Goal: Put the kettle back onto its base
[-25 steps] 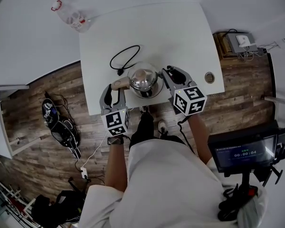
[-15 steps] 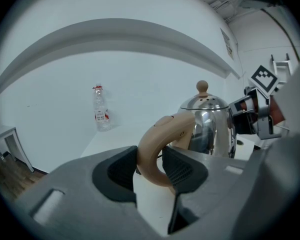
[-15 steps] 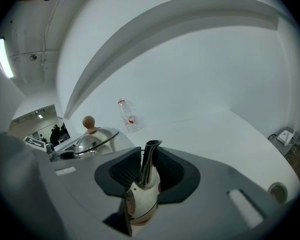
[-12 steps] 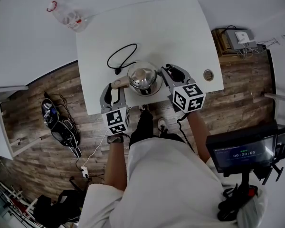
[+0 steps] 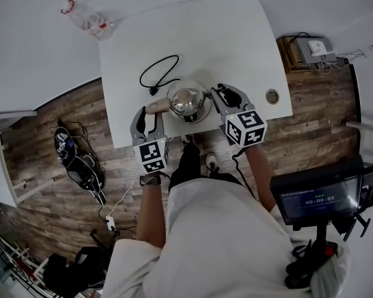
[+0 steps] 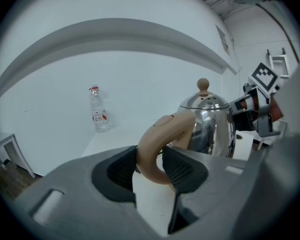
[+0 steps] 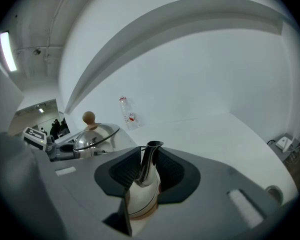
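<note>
The steel kettle (image 5: 188,101) with a round knob on its lid stands near the front edge of the white table (image 5: 224,42). Its beige handle (image 6: 157,139) points left, and my left gripper (image 5: 148,113) is shut on it, a pad pressing each side (image 6: 152,164). My right gripper (image 5: 221,93) comes in from the right. Its pads close on the kettle's spout (image 7: 150,156), which stands upright between them (image 7: 147,171). A dark rim shows under the kettle. I cannot tell whether that rim is the base. A black power cord (image 5: 158,74) loops on the table behind the kettle.
A clear plastic bottle (image 5: 90,20) stands beyond the table's far left corner. A round cable hole (image 5: 271,96) sits near the table's right front corner. A screen on a stand (image 5: 320,197) is at the person's right. Bags and cables (image 5: 81,166) lie on the wooden floor at left.
</note>
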